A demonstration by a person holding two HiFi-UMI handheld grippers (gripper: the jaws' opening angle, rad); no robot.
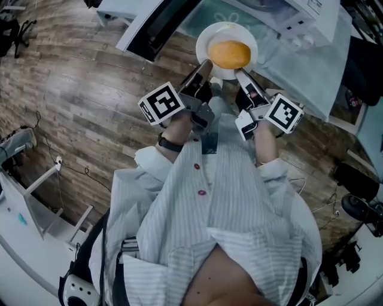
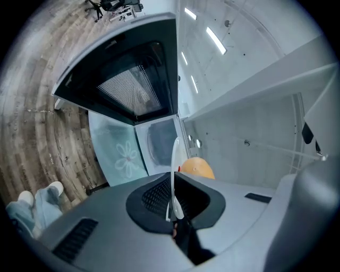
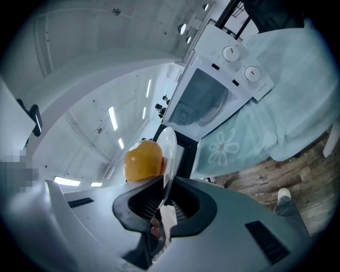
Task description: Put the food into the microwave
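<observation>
- Left hand-held gripper (image 1: 203,67) and right hand-held gripper (image 1: 241,75) each clench an opposite rim of a round white plate (image 1: 209,34), which I hold before the open white microwave (image 1: 311,12).
- Rounded orange food (image 1: 230,54) sits loose on the plate, so tilting could roll it off.
- I judge uneven hands could make the thin rim slip.

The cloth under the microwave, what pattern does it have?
The cloth is pale blue-green with white flower outlines; the right gripper view shows it best.
</observation>
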